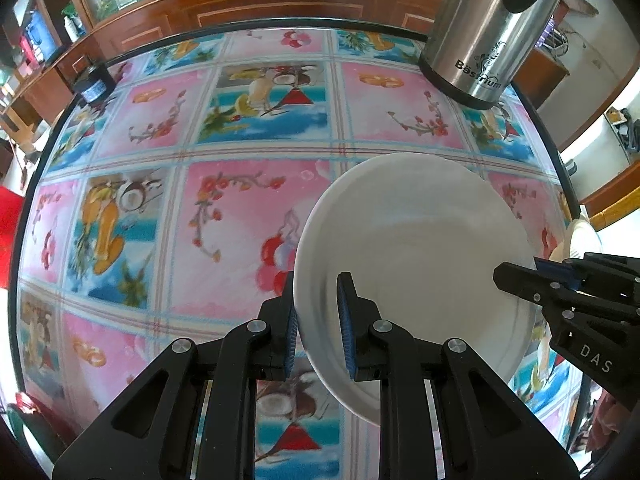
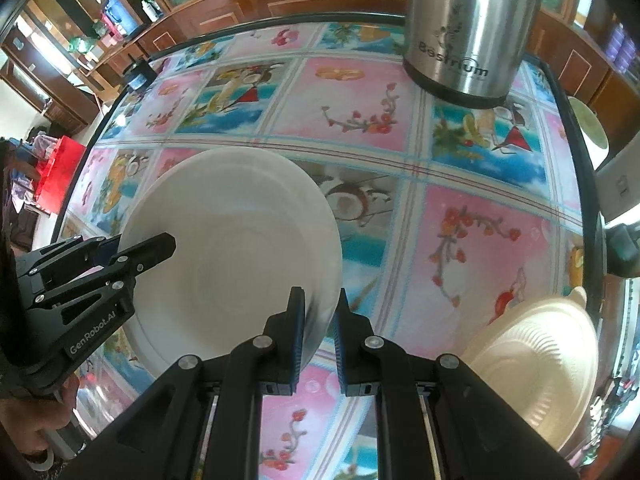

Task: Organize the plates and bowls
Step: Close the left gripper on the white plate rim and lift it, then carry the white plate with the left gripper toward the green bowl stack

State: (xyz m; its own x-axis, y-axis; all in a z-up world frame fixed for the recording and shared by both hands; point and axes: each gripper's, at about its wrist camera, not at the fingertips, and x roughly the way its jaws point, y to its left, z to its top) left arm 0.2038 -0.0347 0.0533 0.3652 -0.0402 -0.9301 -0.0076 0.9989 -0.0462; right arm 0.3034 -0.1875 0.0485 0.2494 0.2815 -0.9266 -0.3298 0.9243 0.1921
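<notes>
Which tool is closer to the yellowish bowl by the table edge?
Right. The right tool grips the white plate's rim just beside the cream bowl. The left tool clamps the plate's opposite rim, farther away.

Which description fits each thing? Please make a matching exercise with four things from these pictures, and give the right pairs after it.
Things:
1. white bowl
2. steel kettle
3. cream ribbed bowl
4. small dark jar

Descriptions:
A. stands at the far left edge of the table
B. gripped at opposite rims by the left gripper and the right gripper
C. lies at the table's near right edge, untouched
D. stands upright at the far right of the table

Pairs: 1-B, 2-D, 3-C, 4-A
</notes>
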